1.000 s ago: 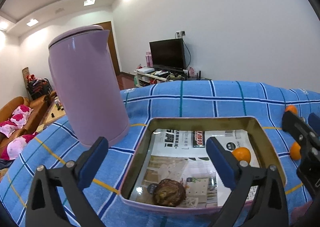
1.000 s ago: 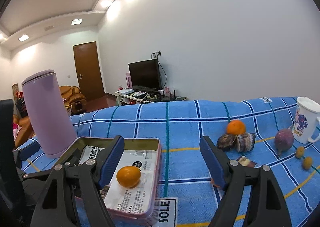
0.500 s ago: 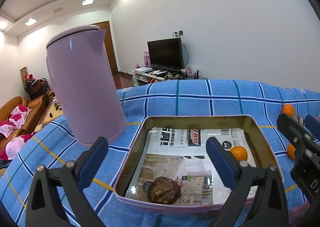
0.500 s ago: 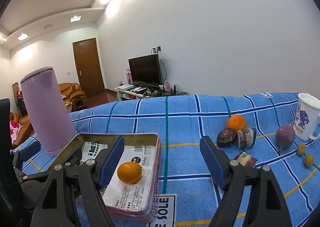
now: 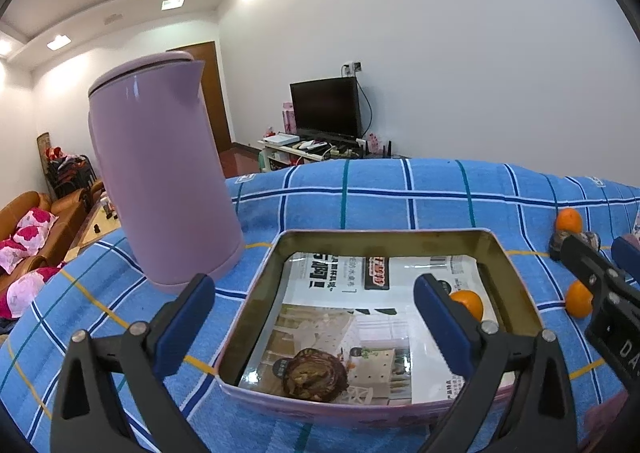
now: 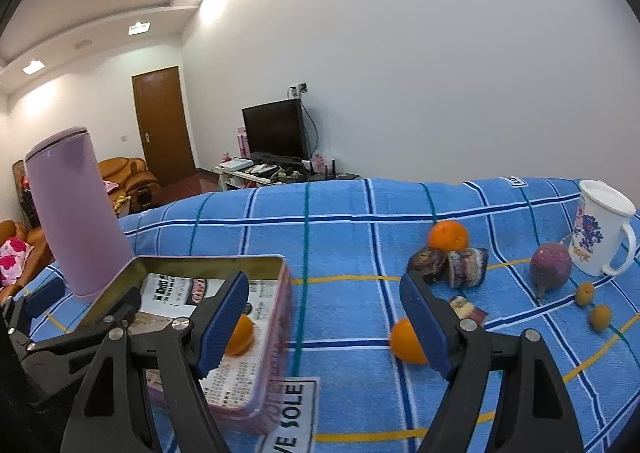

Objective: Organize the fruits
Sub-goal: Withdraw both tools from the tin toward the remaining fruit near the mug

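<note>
2 fruits are seen in the paper-lined tin tray [image 5: 516, 273]; beside it, the right gripper [image 6: 324, 323] is held wide open and empty, seemingly aimed at a loose orange [image 6: 406, 341].

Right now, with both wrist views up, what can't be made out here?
- Tray orange: left view, partly behind the left gripper's blue pad.
- Loose orange: right view, blurred, partly hidden by the right gripper.
- Paper label: right view, print cut off by the bottom edge.
- Two small yellowish fruits: right view, too small to identify.
</note>
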A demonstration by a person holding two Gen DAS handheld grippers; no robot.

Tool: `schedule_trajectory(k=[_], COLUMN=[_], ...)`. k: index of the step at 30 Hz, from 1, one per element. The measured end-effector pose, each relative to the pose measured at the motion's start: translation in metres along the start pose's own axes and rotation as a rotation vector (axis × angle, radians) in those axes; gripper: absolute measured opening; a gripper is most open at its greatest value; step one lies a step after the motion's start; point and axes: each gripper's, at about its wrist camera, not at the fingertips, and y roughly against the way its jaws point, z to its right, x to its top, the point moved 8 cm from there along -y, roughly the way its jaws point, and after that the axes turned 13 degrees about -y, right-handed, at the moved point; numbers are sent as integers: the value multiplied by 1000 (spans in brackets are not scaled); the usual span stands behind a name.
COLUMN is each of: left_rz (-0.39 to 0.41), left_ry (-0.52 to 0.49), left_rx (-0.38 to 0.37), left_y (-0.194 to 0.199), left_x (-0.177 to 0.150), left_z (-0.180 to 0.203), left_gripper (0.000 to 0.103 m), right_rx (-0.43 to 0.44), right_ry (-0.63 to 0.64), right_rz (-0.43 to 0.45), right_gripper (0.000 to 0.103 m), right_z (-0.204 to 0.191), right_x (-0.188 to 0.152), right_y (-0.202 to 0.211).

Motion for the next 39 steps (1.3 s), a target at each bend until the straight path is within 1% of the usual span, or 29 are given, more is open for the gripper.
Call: schedule_trajectory(k=[6, 14, 17, 24, 31, 39], left_rz=[16, -2, -7, -3, -4, -7], left_ry=[-5, 18, 12, -28, -69, -127], left_rx=[3, 4, 8, 4, -35, -72], left_y=[6, 7, 9, 19, 29, 38], left_x=[1, -2, -3, -2, 0, 2], left_z=[4, 6, 10, 29, 53, 85], left_gripper=[103, 103, 103, 103, 103, 103], right_rx=[-13, -23, -23, -38, -73, -111], right_ry=[3, 75, 97, 113, 76, 71], right_rz=[0, 28, 39, 41, 33, 37], right_gripper=[79, 79, 79, 79, 79, 79], right_z=[8, 12, 16, 41, 77, 109], right_x=[1, 2, 2, 6, 15, 22], right_y=[3, 16, 22, 33, 38, 45])
